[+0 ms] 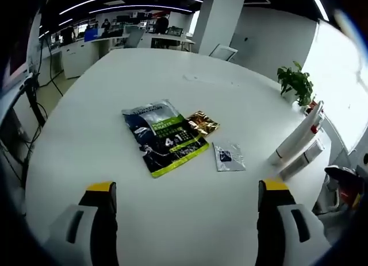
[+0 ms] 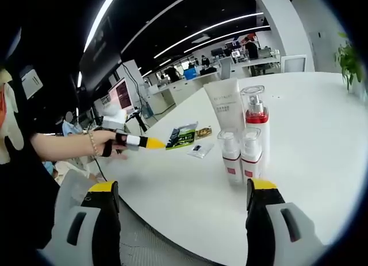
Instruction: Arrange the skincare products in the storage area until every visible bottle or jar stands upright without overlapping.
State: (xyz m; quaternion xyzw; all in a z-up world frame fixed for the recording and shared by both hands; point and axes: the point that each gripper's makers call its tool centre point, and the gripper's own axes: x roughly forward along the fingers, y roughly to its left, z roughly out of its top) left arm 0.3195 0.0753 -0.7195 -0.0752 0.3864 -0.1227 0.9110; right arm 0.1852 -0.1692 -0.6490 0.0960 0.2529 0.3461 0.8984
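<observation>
Skincare bottles look upright already, little left to do.
Four bottles point(image 2: 244, 134) stand close together on the white counter point(image 2: 310, 162); left claw point(image 1: 187, 188) and right claw point(image 2: 183, 188) hover wide open, empty; sachets point(image 1: 167, 137) lie flat.

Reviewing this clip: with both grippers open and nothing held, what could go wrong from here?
1. The tall pump bottle, two small bottles and tube stand bunched together; the right gripper reaching for one may topple its neighbours.
2. They stand near the table edge, so a knocked bottle might roll off.
3. The flat packets may resist the left gripper.
</observation>
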